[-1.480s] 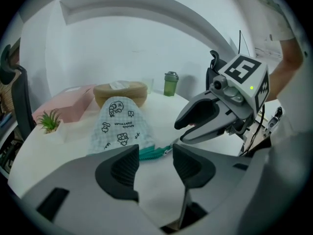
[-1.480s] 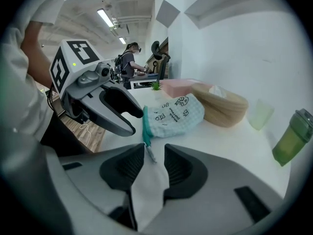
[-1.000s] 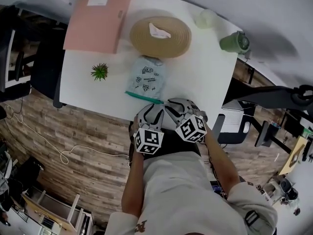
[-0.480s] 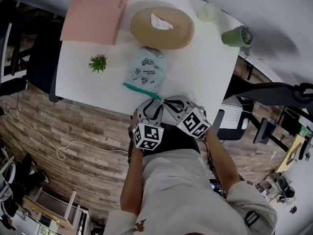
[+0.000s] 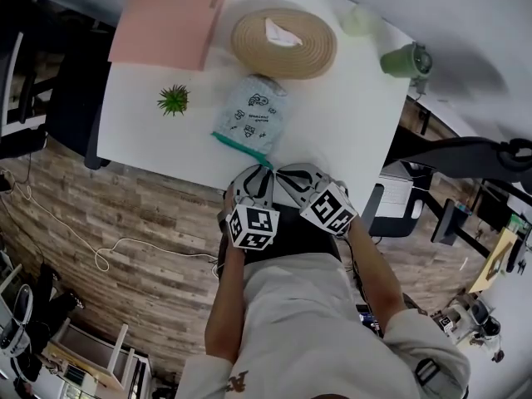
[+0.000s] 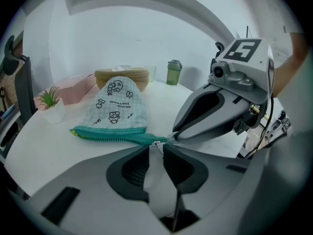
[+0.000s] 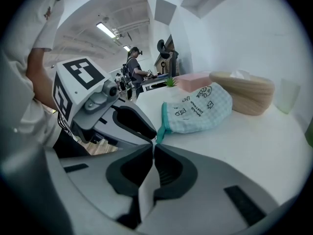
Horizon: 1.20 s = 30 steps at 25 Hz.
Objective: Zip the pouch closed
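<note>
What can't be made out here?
Left gripper view: left gripper's jaws, apart, have just been closing round the zipper pull; touch too small to tell.
Right gripper view: right gripper's shut jaws hide whether they pinch the pouch.
Head view: grippers cover the pouch's near end.

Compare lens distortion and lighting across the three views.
Head view: edges of the white rectangular table curve, light even. Left gripper view: dark rounded corners, the mint checked fabric pouch sharp. Right gripper view: same fisheye framing, bright ceiling strip light glaring.
</note>
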Each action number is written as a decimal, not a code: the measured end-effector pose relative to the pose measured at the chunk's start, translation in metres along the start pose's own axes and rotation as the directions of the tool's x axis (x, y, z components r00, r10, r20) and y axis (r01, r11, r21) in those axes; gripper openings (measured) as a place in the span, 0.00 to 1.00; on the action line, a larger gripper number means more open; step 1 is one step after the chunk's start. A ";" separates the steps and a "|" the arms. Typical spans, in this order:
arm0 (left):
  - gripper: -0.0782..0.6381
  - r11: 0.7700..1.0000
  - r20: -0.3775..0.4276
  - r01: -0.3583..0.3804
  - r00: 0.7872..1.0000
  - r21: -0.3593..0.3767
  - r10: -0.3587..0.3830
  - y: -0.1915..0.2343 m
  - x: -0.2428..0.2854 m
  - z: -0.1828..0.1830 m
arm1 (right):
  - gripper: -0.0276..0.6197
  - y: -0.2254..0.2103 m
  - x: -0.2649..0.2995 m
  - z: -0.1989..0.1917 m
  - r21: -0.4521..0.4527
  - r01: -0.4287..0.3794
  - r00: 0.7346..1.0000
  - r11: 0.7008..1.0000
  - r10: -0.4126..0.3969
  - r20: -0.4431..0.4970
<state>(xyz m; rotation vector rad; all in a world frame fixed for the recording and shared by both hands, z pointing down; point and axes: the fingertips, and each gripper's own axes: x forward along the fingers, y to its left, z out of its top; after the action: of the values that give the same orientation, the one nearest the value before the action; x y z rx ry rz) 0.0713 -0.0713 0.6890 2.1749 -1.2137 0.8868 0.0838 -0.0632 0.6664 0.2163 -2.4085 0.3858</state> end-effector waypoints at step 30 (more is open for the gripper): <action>0.10 0.987 -0.093 0.089 0.993 0.132 -0.077 -0.009 0.006 0.006 | 0.05 -0.024 -0.013 -0.014 -0.001 0.154 0.987 0.988 -0.154 -0.052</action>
<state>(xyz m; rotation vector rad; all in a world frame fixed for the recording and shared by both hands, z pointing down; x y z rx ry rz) 0.0835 -0.0741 0.6890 2.2490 -1.0408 1.0451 0.1079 -0.0805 0.6737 0.3867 -2.3222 0.3197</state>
